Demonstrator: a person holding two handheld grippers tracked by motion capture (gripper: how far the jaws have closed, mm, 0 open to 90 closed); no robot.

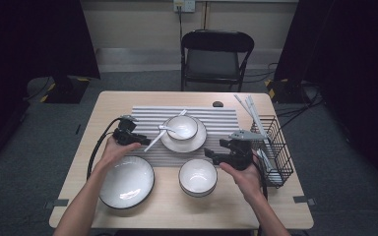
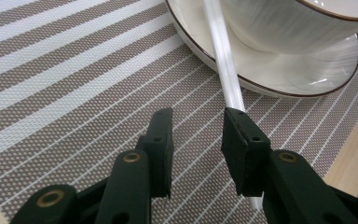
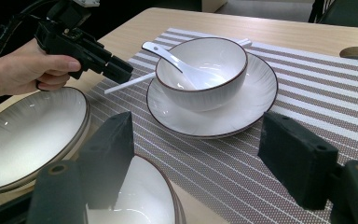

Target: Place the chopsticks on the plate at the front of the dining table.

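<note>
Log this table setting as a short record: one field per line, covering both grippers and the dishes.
Left gripper: jaws open, low over the striped placemat, beside the white plastic chopstick
Chopstick: lies across the rim of the white saucer, its end by one jaw
Right gripper: jaws wide open, above the empty white bowl
White bowl on saucer: holds a white ceramic spoon
Large white plate: near left, empty
Black wire basket: right edge, holds white utensils

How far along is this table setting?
Looks partly done: a small bowl with a spoon sits on a plate on the striped mat. In hand: the left gripper, fingers open, is at a white chopstick. A large plate and second bowl wait off the mat.
</note>
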